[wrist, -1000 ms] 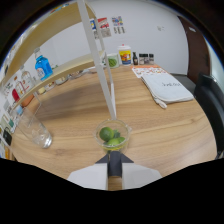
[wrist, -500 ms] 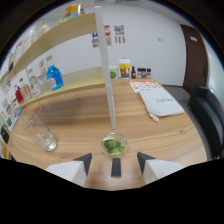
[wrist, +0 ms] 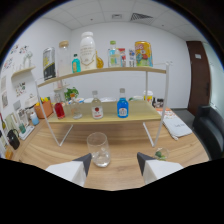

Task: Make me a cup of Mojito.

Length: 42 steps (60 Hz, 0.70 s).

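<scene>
The glass (wrist: 99, 148) stands upright and looks empty on the worktop (wrist: 125, 172), just ahead of the claw (wrist: 114, 164) and a little toward its left finger, not yet between the fingers. The claw's fingers stand apart with nothing in them, pointing at the glass, which suggests it is lined up to take the glass as the vessel for the drink; that is a judgement, not something shown. Off to the right of the right finger, a small clump of green, likely mint or lime (wrist: 160, 154), lies on the worktop near a shelf leg. Beyond the glass rises a two-tier shelf (wrist: 105, 72) on thin white legs. Its lower board carries a blue bottle (wrist: 122, 107), a clear bottle with a red label (wrist: 97, 109) and a red bottle (wrist: 59, 110), set in a row facing forward, probably so each can be reached from the front. The upper board holds taller bottles and cans, among them a large white bottle (wrist: 88, 49). A dark chair (wrist: 210, 131) sits well apart at the right.
</scene>
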Motion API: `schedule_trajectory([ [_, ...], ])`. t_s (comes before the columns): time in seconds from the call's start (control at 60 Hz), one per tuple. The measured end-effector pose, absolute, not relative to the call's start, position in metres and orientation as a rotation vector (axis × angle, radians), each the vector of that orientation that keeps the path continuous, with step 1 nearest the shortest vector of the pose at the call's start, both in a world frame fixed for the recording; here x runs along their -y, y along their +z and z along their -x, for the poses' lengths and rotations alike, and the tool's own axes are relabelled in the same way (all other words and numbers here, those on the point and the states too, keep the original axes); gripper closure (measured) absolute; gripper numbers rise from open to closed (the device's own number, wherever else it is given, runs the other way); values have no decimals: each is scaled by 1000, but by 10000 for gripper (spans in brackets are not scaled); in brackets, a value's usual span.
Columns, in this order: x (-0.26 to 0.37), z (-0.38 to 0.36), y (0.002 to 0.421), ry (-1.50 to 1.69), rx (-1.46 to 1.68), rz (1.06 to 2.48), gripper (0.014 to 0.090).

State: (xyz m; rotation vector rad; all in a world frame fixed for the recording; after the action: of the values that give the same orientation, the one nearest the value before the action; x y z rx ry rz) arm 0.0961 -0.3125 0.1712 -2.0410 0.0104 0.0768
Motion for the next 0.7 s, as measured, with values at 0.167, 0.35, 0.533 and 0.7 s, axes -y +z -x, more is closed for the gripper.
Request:
schedule_trajectory([
  [0.167, 323, -53, 142, 49, 2, 2073, 188],
  [0.35, 306, -25, 172, 41, 24, 2024, 186],
  [0.533, 258, -16, 214, 45, 47, 1963, 187],
  [0.7, 204, -20, 226, 22, 48, 1939, 186],
])
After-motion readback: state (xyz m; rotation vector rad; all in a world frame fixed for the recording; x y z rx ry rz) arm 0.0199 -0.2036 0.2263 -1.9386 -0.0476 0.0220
